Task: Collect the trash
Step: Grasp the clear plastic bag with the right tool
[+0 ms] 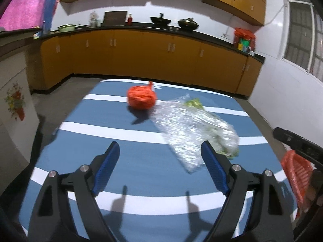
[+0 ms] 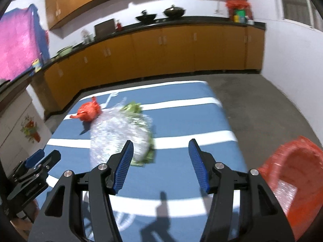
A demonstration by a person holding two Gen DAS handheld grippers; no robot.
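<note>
The blue, white-striped worktop (image 1: 113,161) carries a tied orange bag (image 1: 141,97) near its far edge, with a clear crinkled bag of greens (image 1: 189,129) just beside it.

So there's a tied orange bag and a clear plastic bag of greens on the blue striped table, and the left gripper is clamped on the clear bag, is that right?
Not quite. The left gripper holds nothing: the left wrist view shows its jaws spread over bare tablecloth. The rest holds: the tied orange bag and the clear plastic bag of greens lie on the blue striped table.
</note>
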